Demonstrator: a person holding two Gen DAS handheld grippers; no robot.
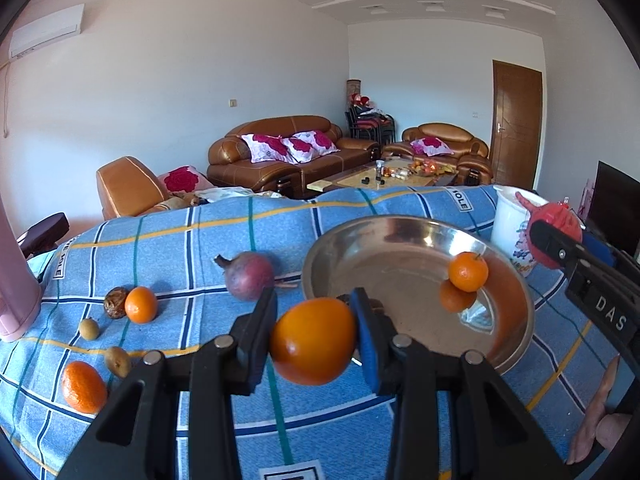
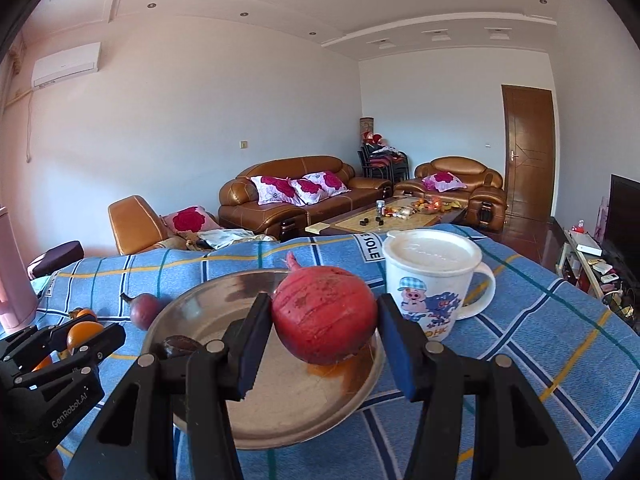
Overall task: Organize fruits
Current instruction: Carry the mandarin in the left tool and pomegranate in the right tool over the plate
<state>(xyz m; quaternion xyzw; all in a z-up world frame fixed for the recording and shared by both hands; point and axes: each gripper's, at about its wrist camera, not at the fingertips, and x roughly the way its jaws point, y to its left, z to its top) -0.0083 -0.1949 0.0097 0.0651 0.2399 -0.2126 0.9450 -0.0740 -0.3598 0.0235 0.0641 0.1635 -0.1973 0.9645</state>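
My left gripper point(image 1: 314, 320) is shut on a large orange point(image 1: 314, 340), held just in front of the near left rim of a metal bowl point(image 1: 400, 256). A small tangerine point(image 1: 468, 271) rests against the bowl's right inner wall. In the right wrist view my right gripper point(image 2: 324, 320) is shut on a red pomegranate point(image 2: 324, 314), held over the bowl point(image 2: 280, 400). A small dark fruit point(image 2: 180, 346) lies at the bowl's left side. Each gripper shows in the other's view: the right gripper point(image 1: 556, 232) at the right edge, the left gripper point(image 2: 80, 336) at the left.
Loose on the blue checked cloth point(image 1: 180, 240) lie a purple fruit point(image 1: 250, 276), two oranges point(image 1: 141, 304) point(image 1: 84, 386), a wrinkled dark fruit point(image 1: 116, 302) and two small brown fruits point(image 1: 89, 328). A lidded white mug point(image 2: 432, 280) stands right of the bowl. A pink container point(image 1: 16, 280) stands far left.
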